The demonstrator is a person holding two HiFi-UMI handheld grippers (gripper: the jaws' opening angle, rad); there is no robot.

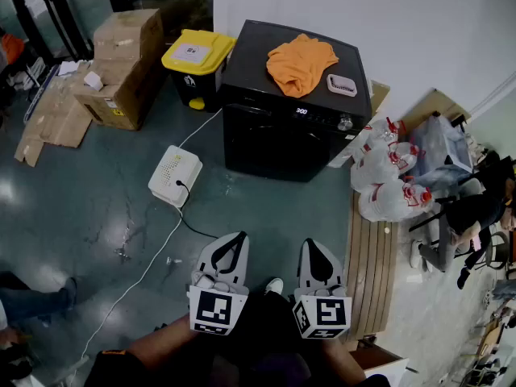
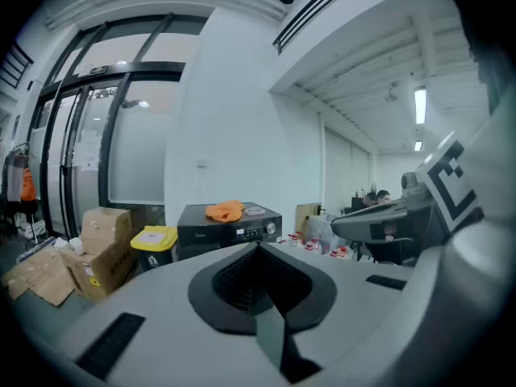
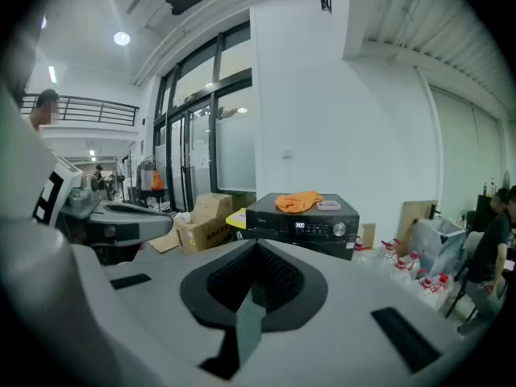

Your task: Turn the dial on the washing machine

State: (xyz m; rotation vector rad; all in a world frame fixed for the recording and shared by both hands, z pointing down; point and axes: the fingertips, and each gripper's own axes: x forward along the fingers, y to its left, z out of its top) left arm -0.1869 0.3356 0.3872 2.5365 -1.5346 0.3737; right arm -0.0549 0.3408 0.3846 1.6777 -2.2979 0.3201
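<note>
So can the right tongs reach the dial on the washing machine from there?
Probably not yet. The right tongs, shut and empty, are held well short of the washing machine, with bare floor between. Nothing blocks the dial on its front panel, so stepping closer should do it.

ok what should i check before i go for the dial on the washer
1. Dial in sight, at the right end of the washing machine panel: ok.
2. Display lit: ok.
3. Left gripper empty, jaws shut: ok.
4. Right gripper jaws apart for the dial: not ok, shut, empty.
5. Dial within reach: not ok, both grippers are well back across the floor.
6. Floor ahead free: cannot tell, a white cable trails beside the left gripper.
</note>
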